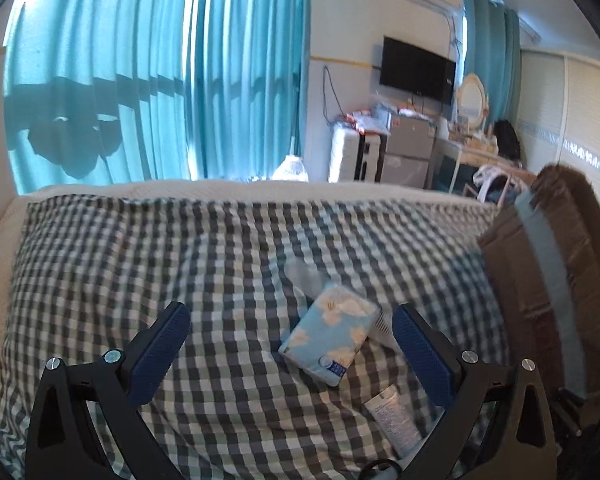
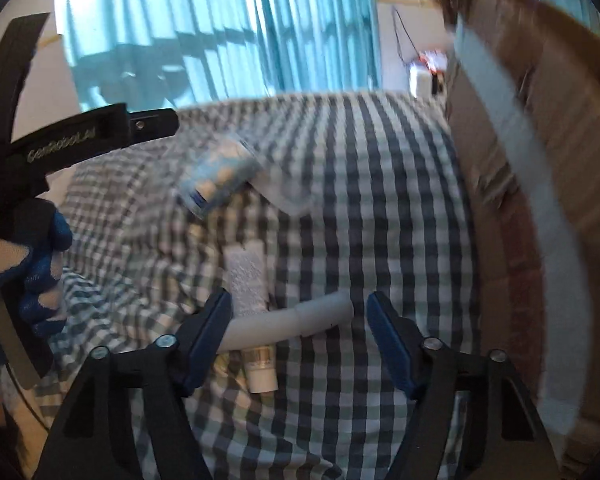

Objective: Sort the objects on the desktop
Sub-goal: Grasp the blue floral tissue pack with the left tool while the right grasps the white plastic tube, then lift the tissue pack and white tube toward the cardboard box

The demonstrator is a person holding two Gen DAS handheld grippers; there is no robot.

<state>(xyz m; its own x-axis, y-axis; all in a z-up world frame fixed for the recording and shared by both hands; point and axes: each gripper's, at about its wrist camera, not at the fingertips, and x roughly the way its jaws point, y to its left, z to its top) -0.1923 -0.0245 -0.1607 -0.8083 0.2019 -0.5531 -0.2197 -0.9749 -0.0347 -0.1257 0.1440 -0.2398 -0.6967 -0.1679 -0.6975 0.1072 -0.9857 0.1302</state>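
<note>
A light-blue floral tissue pack (image 1: 329, 334) lies on the checked cloth (image 1: 180, 264), partly over a clear plastic bag (image 1: 306, 276). My left gripper (image 1: 290, 344) is open and empty, hovering just before the pack. A white tube (image 1: 394, 416) lies nearer, by the right finger. In the right wrist view, my right gripper (image 2: 300, 328) is open over a white cylinder (image 2: 296, 322) that lies across a white tube (image 2: 252, 300) with a cap. The tissue pack (image 2: 220, 174) is farther back. The left gripper body (image 2: 60, 140) shows at left, held by a gloved hand.
A brown cardboard box (image 1: 556, 264) with grey tape stands at the right edge of the cloth; it also fills the right side of the right wrist view (image 2: 540, 160). Blue curtains (image 1: 160, 80) hang behind. Furniture and a TV (image 1: 418, 70) stand far back.
</note>
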